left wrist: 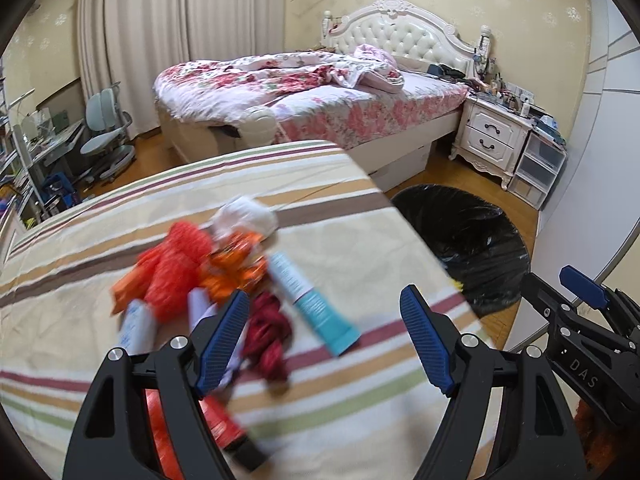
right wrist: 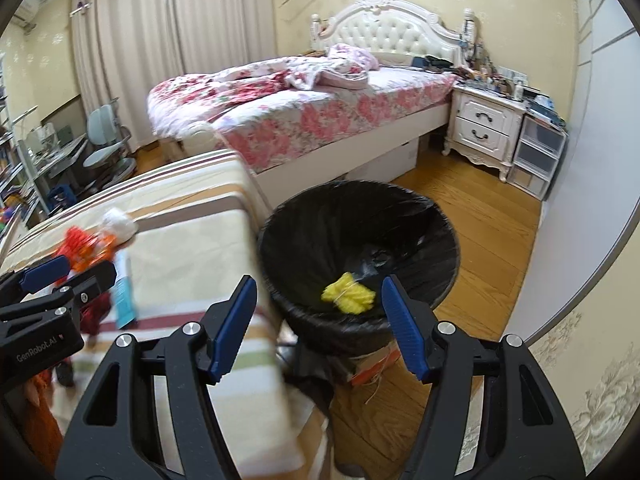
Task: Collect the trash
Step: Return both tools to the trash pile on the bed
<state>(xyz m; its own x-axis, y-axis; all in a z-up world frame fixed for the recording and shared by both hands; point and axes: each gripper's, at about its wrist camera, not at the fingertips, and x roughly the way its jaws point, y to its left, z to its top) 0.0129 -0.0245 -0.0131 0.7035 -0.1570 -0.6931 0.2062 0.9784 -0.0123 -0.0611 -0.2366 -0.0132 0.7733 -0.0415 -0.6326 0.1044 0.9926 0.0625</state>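
Observation:
A blurred pile of trash lies on the striped tablecloth (left wrist: 360,400): orange netting (left wrist: 176,272), an orange wrapper (left wrist: 236,264), crumpled white paper (left wrist: 248,216), a white and teal tube (left wrist: 308,296), a dark red bundle (left wrist: 268,332) and a red tube (left wrist: 216,420). My left gripper (left wrist: 324,292) hangs open and empty just before the pile. To the right of the table stands a bin with a black bag (right wrist: 340,216), and a yellow bundle (right wrist: 352,298) lies inside it. Above the bin's near rim, my right gripper (right wrist: 319,280) is open with nothing between its fingers.
The bin (left wrist: 472,240) stands on a cardboard box (right wrist: 372,364) on the wood floor. Behind are a bed with floral covers (right wrist: 320,116), a white nightstand (right wrist: 484,124), plastic drawers (right wrist: 536,156) and a desk chair (left wrist: 104,132). A white wall runs along the right.

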